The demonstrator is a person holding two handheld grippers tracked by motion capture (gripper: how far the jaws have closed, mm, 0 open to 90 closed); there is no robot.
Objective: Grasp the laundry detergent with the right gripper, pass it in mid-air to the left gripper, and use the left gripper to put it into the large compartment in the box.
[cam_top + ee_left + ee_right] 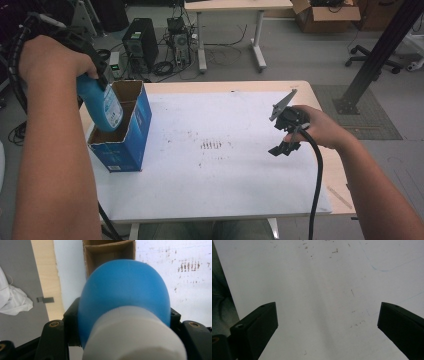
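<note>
We grip the blue bottle (102,102) in our left gripper (95,75), over the blue box's (131,137) open compartment. Right gripper (284,147) idles with jaws apart. Next: lower straight in.

The left claw (97,75) is mostly hidden in the high view behind the hand that holds it and the blue bottle (102,102) clamped in it. The bottle's lower end is hidden inside the open cardboard box (131,131) just below the claw, so whether it touches the bottom cannot be told. In the left gripper view the bottle (125,292) sits so close that it is blurred; its white cap (135,335) is cut off by the bottom edge, and the bottle covers most of the box (110,252) beyond it. In the right gripper view both jaws of the right claw (327,322) are cut off by the frame.
</note>
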